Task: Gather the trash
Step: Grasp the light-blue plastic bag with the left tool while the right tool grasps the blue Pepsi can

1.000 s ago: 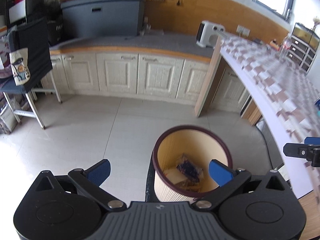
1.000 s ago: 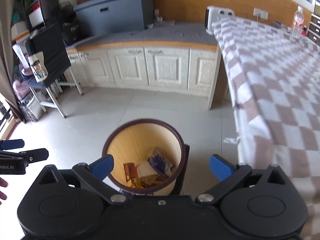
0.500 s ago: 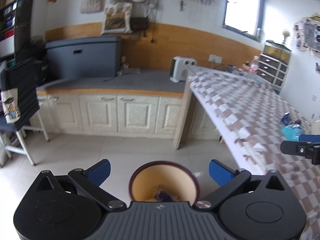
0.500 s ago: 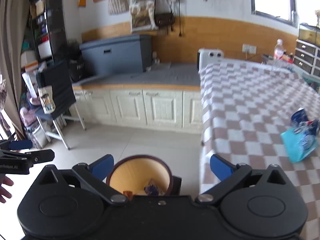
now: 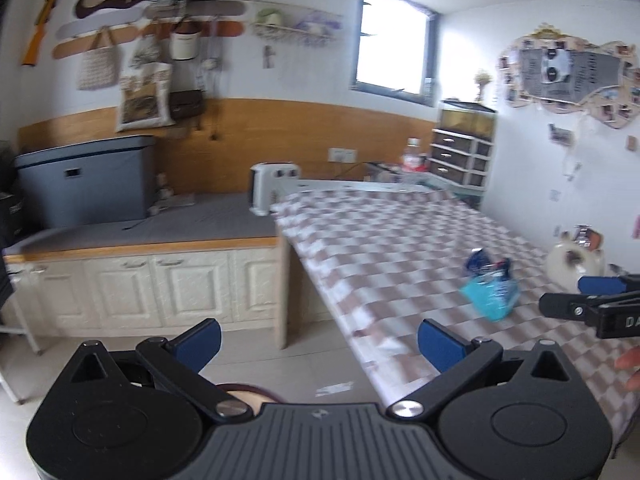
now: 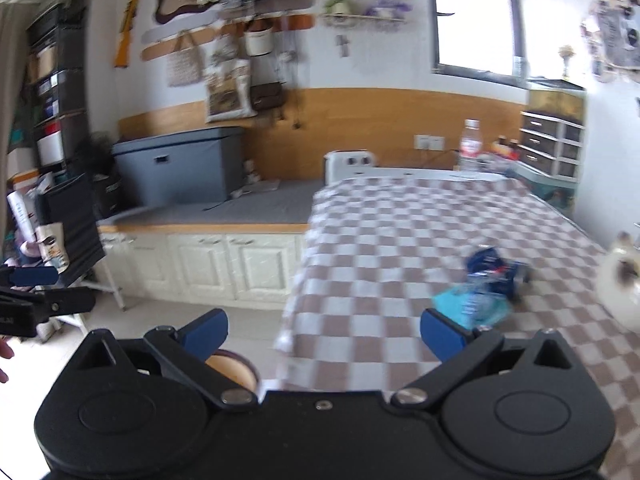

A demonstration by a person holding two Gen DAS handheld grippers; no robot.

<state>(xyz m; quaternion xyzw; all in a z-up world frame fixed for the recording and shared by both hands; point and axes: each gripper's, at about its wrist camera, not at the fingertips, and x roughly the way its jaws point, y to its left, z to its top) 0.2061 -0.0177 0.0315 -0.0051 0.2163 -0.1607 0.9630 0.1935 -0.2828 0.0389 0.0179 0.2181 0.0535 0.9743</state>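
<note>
waiting on the checked table (image 6: 400, 248), teal and blue wrappers (image 6: 484, 292) are left to collect; left gripper (image 5: 318, 338) and right gripper (image 6: 324, 330) gape empty above the bin (image 6: 234, 366).

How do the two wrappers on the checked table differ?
The dark blue wrapper is crumpled and bunched up; the teal wrapper lies flatter. The dark blue wrapper sits farther from the table edge, the teal wrapper nearer both tools. Both lie side by side, ungrasped.
</note>
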